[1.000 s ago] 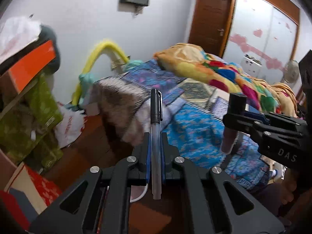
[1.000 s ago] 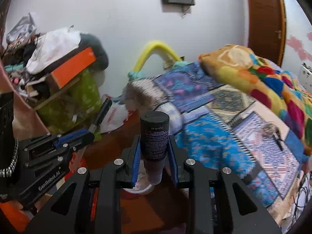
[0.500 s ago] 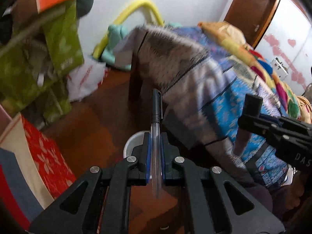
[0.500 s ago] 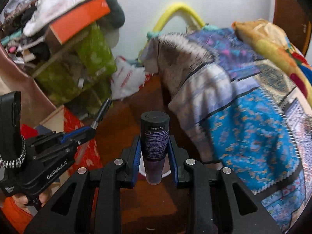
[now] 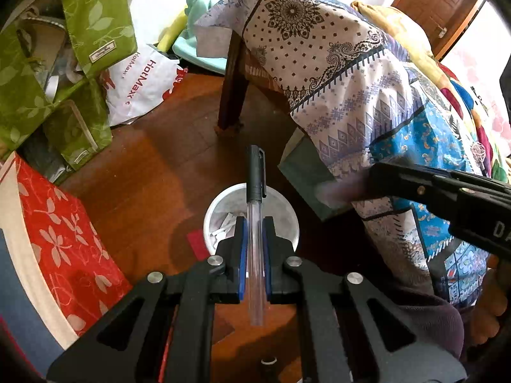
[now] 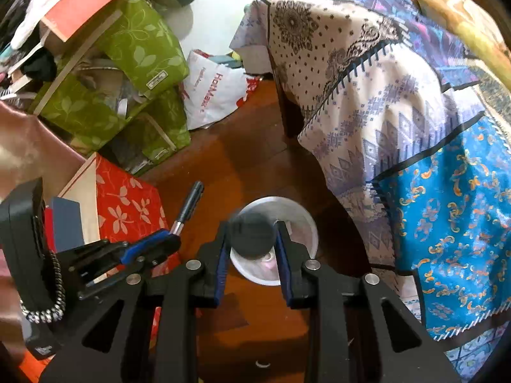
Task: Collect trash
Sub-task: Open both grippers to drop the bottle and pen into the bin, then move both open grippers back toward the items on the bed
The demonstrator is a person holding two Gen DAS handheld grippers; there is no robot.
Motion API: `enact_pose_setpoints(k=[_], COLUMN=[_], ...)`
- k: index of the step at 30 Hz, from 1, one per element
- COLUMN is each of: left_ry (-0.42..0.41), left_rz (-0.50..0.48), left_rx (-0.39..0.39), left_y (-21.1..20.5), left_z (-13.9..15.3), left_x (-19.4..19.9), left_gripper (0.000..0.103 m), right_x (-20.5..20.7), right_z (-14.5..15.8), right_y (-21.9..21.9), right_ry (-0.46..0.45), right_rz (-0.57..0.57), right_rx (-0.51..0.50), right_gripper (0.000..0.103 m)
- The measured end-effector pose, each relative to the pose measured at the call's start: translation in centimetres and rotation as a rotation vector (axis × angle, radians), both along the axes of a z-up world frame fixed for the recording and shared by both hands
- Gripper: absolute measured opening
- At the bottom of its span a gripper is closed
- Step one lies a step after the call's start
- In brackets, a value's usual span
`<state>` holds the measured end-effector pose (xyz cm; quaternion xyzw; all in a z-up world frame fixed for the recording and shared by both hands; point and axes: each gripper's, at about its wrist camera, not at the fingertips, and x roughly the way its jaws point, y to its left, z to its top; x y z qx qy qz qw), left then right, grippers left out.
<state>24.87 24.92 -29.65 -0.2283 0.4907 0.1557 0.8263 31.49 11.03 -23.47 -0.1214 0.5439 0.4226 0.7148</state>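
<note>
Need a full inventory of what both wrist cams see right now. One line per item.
pen: 1, clear barrel with black cap, clamped in the left tool, over the bin
bottle: 1, dark, blurred, between the right tool's pads, over the bin
bin: 1, white, on the floor by the bed, paper scraps inside
floor: 1, brown wood
bedspread: 1, white, purple and blue patterned, hanging off the bed
bed leg: 1, dark wood
bag: 1, white plastic with red print, by the wall
storage boxes: at least 2, green leaf print, stacked left
box: 1, red floral, left
door: 1, brown, far right
left tool: 1, black, shut
right tool: 1, black, jaws just opening
</note>
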Motion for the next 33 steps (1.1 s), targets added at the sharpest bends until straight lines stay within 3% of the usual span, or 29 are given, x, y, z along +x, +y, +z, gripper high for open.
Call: enact_pose_setpoints(k=[1,3,9,12,14,18,33], left_ry=[-0.001,-0.001,-0.007,0.021,0.028,0.032,-0.065], left_rz=[-0.002,-0.005,0.015,0.021,0.023,-0.002,-0.043], left_rx=[0.001,0.003,-0.028,-0.045,-0.038,0.004,0.134], left_y=[0.0,-0.1,0.2,0.2,0.1,-0.7,-4.5], left_z=[0.0,-0.1,-0.7,-1.0,-0.9,0.1,9.2], left_x=[0.3,0.9,2.6,3.2,3.2,2.7,-0.7], left_gripper=[0.007,0.007,0.008,0.016,0.022,0.023,0.023], right_x=[0.2,0.5,0.9,0.9,0.7,0.2,-2.2], right_z=[-0.1,-0.1,0.3,0.8,1.2,2.1,8.9], right_y=[0.1,0.1,-0.3,-0.9,-1.3,-2.0,-8.0], right_ry=[0.006,0.005,-0.007,-0.016,-0.029,-0.055,-0.187], right_rz=[-0.004,-0.014,-0.006,-0.011,-0.007,0.001,-0.042], right_rx=[0.002,0.007,0.011,0.019,0.019,0.024,0.126], right_gripper=[0.038,0.044,0.044,0.044,0.044,0.044,0.044])
